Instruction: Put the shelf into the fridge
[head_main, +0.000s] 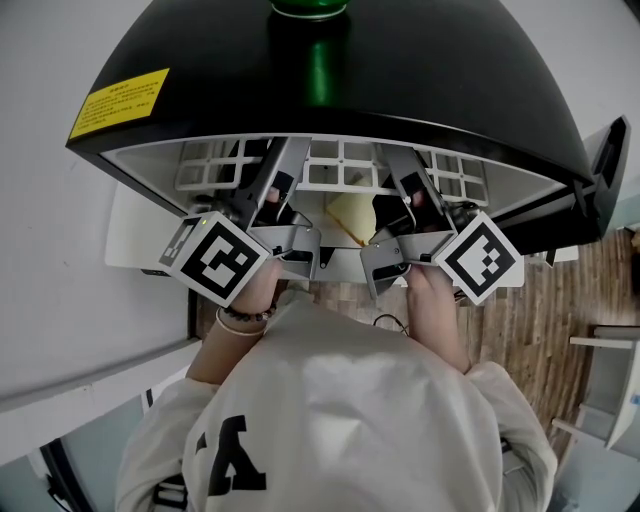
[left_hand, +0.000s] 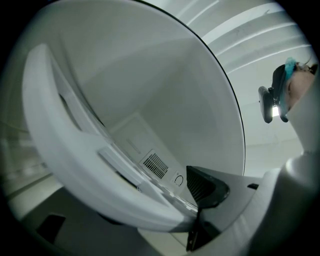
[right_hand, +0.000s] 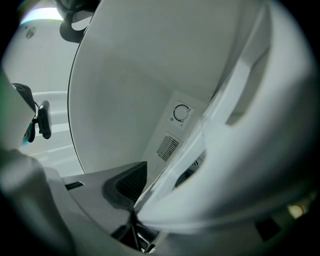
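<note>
A small black fridge (head_main: 330, 90) stands open in front of me. The white grid shelf (head_main: 340, 175) lies level in its mouth, held from both sides. My left gripper (head_main: 265, 200) is shut on the shelf's left part and my right gripper (head_main: 415, 205) on its right part. In the left gripper view the shelf's white rim (left_hand: 75, 165) runs into the left gripper (left_hand: 197, 215), pinched under a black pad. In the right gripper view the right gripper (right_hand: 132, 207) clamps the rim (right_hand: 235, 165) the same way. Beyond lies the fridge's white inner wall with a dial (right_hand: 181, 113) and a vent (right_hand: 168, 146).
A green bottle (head_main: 309, 8) stands on top of the fridge, and a yellow label (head_main: 118, 102) is on its left side. A black door edge (head_main: 605, 175) sticks out at the right. Something pale yellow (head_main: 348, 215) shows inside, below the shelf. Wooden floor (head_main: 540, 330) lies below.
</note>
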